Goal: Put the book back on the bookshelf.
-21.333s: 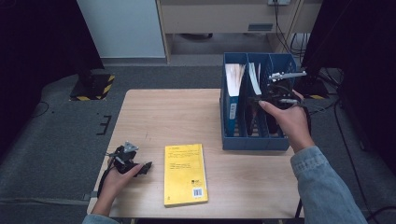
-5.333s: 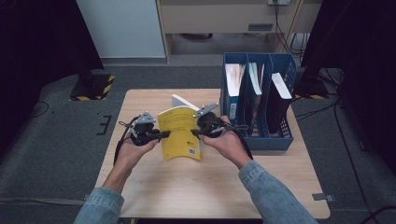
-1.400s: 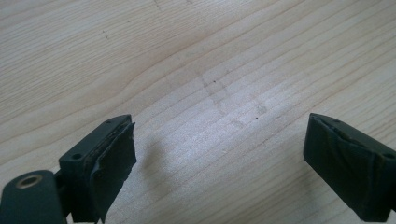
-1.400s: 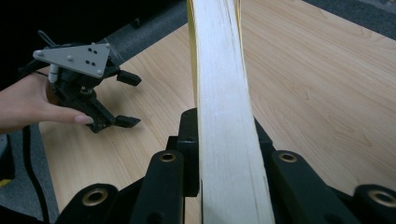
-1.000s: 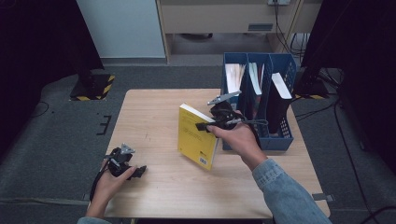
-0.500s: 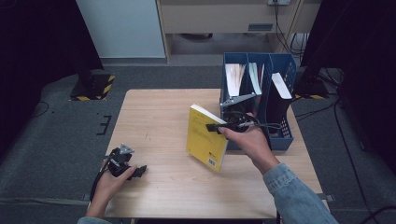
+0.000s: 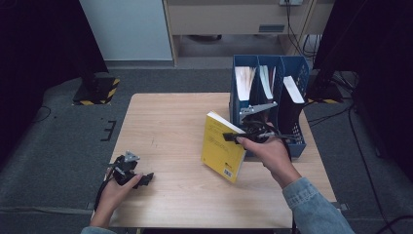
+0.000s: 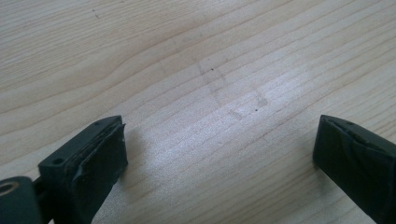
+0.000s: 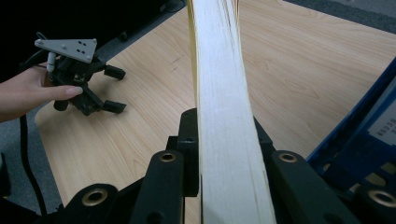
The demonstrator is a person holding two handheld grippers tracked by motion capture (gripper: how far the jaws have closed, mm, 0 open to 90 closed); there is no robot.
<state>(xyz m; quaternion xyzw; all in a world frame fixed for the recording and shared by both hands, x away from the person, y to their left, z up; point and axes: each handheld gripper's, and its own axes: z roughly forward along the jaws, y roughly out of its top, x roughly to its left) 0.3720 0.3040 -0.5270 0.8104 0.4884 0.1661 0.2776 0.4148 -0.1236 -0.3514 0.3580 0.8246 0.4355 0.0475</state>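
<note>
- Just left of the blue file rack (image 7: 296, 141), the right gripper (image 7: 234, 137) has its jaws clamped on the yellow book (image 7: 221, 153), held upright above the surface (image 7: 165, 126).
- Well left of the rack, the left gripper (image 7: 144, 178) rests with jaws wide apart, holding nothing.

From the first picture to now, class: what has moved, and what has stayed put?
The book, once flat on the table, now stands upright in the right gripper, carried toward the file rack. The left gripper let it go and returned. The rack stayed.
</note>
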